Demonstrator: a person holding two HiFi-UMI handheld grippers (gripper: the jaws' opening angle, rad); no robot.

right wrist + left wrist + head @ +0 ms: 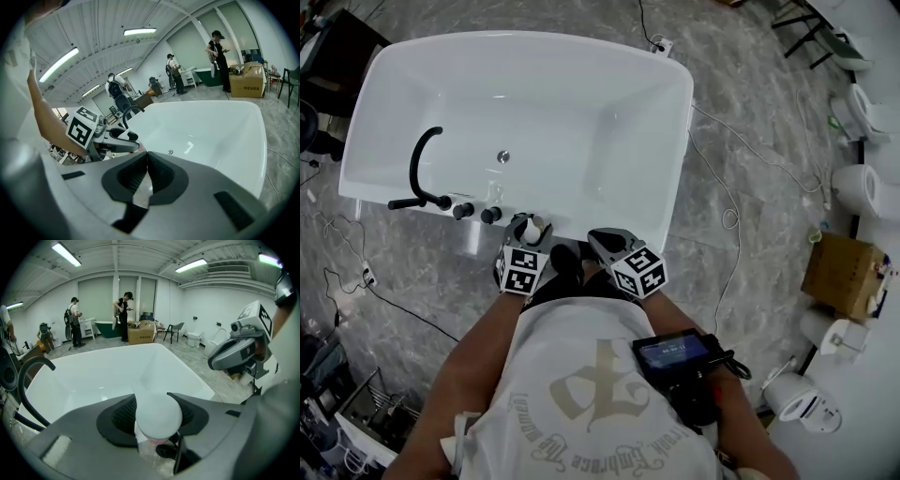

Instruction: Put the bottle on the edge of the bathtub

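Here the bottle (532, 228) sits on the bathtub's (581, 122) near edge.

Bathtub (534, 39), cables (729, 218), box (844, 275) on marbled floor (412, 272)

Box (844, 275) and toilets (862, 190) are seen well right of the right gripper (607, 241); cables (729, 217) are strewn between; people (220, 61) are seen far ahead.

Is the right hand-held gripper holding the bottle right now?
No, the right hand-held gripper has its jaws closed together with nothing between them in its own view.
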